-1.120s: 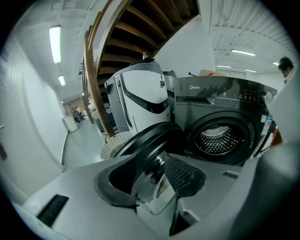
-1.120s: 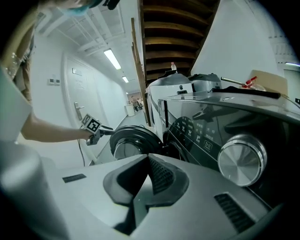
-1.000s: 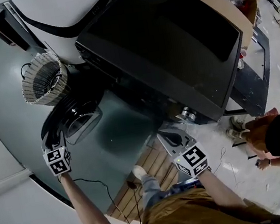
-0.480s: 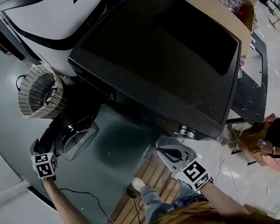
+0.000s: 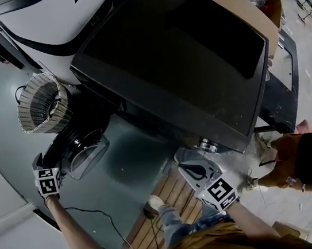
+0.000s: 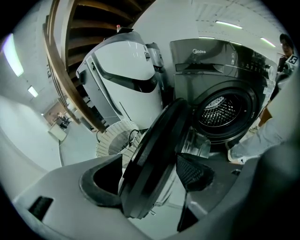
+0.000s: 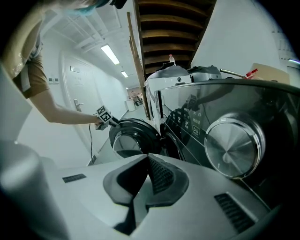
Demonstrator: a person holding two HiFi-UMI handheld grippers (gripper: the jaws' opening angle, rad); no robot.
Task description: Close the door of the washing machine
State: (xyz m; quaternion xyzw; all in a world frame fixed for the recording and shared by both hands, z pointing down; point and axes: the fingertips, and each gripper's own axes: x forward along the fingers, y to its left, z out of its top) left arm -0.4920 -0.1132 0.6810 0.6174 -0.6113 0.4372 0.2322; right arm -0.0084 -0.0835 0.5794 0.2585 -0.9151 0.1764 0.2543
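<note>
Door [image 5: 84, 151] stands wide open, lower left of the head view. Left gripper [image 5: 42, 164] has just been opening, and the rim sits loose between its jaws. Right gripper [image 5: 196, 166] is clenched and empty. Risk: the unclamped rim slips out mid-swing, leaving the door unlatched at the washer [image 5: 175, 60].

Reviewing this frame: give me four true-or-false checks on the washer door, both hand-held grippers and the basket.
1. The washing machine door is open. True.
2. The left hand-held gripper is clamped on the door's rim. False: its jaws stand apart, having just been opening, with the rim between them.
3. The right hand-held gripper is shut and empty. True.
4. The woven basket lies tipped on its side. False: it stands upright on the floor beside the door.
</note>
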